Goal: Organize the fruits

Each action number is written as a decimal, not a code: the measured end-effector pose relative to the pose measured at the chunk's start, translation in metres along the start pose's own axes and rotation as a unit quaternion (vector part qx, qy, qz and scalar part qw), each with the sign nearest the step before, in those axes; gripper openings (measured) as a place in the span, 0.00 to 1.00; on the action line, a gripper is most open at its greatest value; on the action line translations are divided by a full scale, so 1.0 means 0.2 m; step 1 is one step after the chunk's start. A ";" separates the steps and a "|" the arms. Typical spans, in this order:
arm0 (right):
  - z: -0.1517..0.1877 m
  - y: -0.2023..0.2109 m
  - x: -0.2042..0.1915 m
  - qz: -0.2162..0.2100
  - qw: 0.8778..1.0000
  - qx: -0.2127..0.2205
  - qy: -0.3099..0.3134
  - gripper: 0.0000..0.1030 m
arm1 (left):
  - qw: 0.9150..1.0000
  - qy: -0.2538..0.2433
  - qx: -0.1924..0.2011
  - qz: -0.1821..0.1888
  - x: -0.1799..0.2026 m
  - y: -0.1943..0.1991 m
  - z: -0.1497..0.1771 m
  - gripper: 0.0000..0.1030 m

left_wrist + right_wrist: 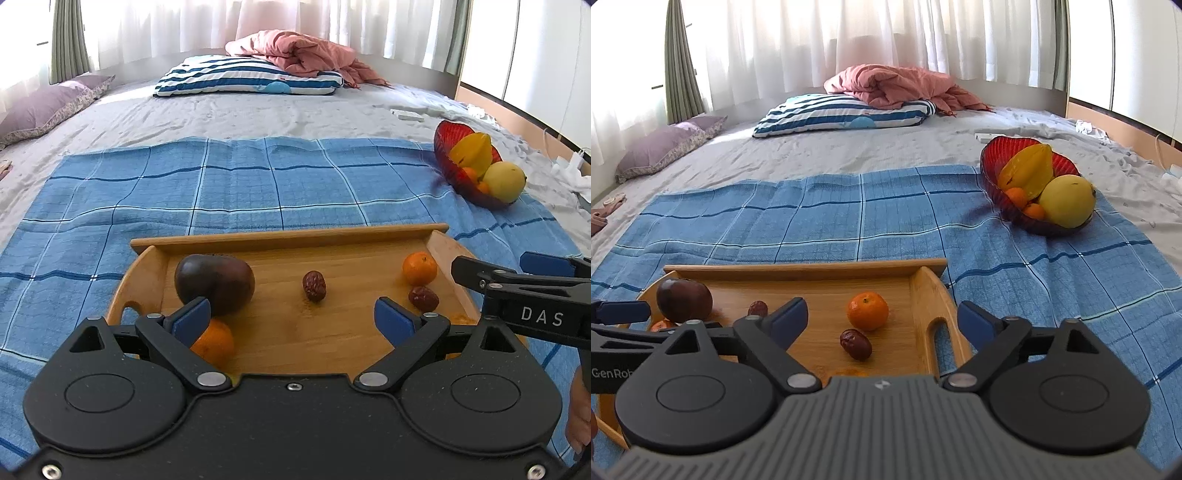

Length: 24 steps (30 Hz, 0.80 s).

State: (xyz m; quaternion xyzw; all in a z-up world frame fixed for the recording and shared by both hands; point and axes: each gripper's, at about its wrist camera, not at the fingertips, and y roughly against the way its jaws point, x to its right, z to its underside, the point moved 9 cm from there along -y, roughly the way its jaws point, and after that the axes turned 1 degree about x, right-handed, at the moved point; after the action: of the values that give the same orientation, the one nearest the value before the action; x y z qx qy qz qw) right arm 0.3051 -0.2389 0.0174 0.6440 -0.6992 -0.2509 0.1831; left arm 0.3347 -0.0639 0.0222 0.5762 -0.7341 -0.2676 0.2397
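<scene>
On your wooden tray [288, 240]: one dark plum [215, 284], two dates [314, 285], two visible tangerines [419, 268]. Beyond its right end, one red bowl [997, 155] of fruit. Left gripper [291, 321] and right gripper [882, 321] both gape, holding nothing.

"DAS" on right gripper [517, 275]; "GenRob" on left gripper [624, 312].

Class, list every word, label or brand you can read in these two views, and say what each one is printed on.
"DAS": white letters on the black body of the right gripper, seen in the left wrist view.
"GenRob": white letters, cut off by the picture's edge, on the left gripper, seen in the right wrist view.
No other text is readable.
</scene>
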 end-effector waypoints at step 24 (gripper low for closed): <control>0.07 0.23 -0.01 0.012 0.998 0.050 0.029 1.00 | 0.999 -0.011 0.036 -0.007 -0.02 0.26 0.11 1.00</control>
State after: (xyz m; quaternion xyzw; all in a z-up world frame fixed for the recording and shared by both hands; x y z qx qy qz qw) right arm 0.2609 -0.2329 0.0336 0.6506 -0.7132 -0.1949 0.1736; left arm 0.2840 -0.0481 0.0401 0.5863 -0.7420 -0.2490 0.2091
